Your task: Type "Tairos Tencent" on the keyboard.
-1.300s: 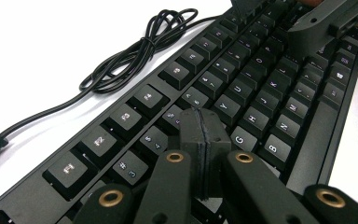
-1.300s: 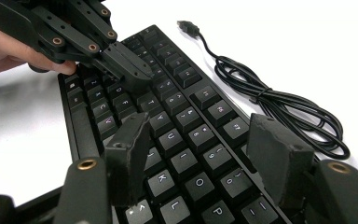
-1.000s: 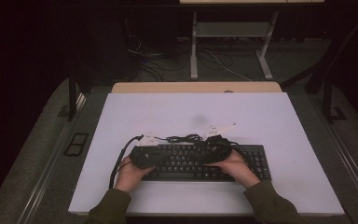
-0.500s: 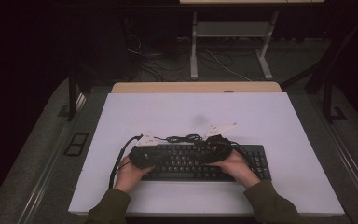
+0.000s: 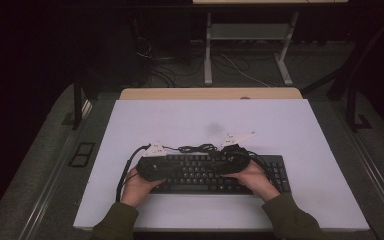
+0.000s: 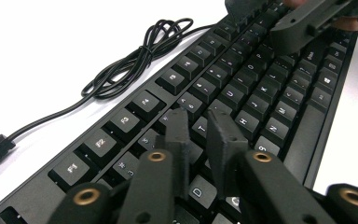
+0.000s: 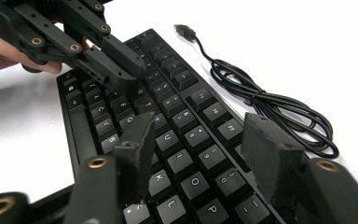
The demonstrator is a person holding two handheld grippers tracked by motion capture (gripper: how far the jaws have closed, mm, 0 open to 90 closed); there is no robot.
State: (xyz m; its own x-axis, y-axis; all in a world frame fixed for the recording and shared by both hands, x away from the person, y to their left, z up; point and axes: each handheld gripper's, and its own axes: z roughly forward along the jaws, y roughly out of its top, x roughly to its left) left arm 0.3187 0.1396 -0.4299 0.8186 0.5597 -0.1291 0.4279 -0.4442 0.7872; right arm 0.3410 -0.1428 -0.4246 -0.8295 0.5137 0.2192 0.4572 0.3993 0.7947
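While grippers hover over keyboard (image 5: pixel 215 172), coiled cable (image 5: pixel 197 148) lies behind.

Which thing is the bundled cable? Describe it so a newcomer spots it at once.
Start at the white table top, then find the black keyboard near its front edge. Just behind the keyboard's far edge lies the cable: thin and black, gathered into a loose tied bundle, its plug lying free on the white surface.
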